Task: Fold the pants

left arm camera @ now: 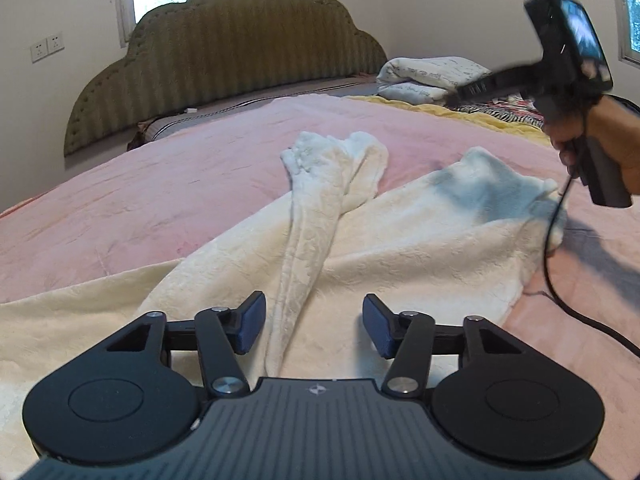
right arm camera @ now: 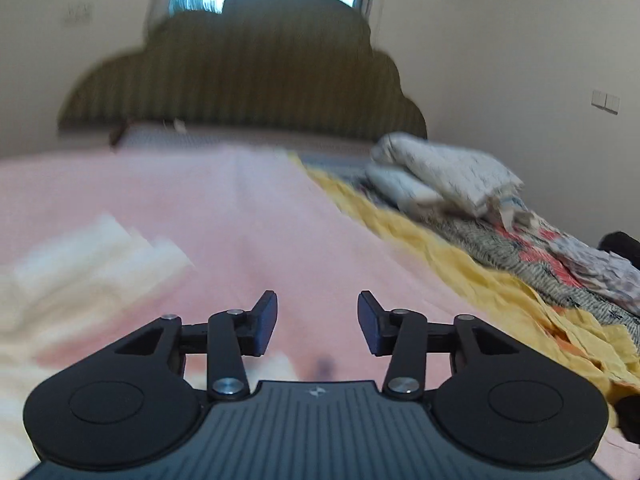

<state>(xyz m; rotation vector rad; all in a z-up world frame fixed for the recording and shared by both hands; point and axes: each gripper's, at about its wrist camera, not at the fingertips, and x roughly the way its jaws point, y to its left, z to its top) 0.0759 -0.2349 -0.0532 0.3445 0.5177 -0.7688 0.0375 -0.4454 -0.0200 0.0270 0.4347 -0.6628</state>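
Cream fleece pants [left arm camera: 360, 240] lie twisted ahead of your left gripper [left arm camera: 314, 326], jaws apart, empty; right gripper [right arm camera: 317, 322] likewise. Folding now risks trapping that twist.

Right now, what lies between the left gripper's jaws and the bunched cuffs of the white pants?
In the left wrist view, a twisted pant leg runs from the open left gripper up to the cuffs, over pink bedding.
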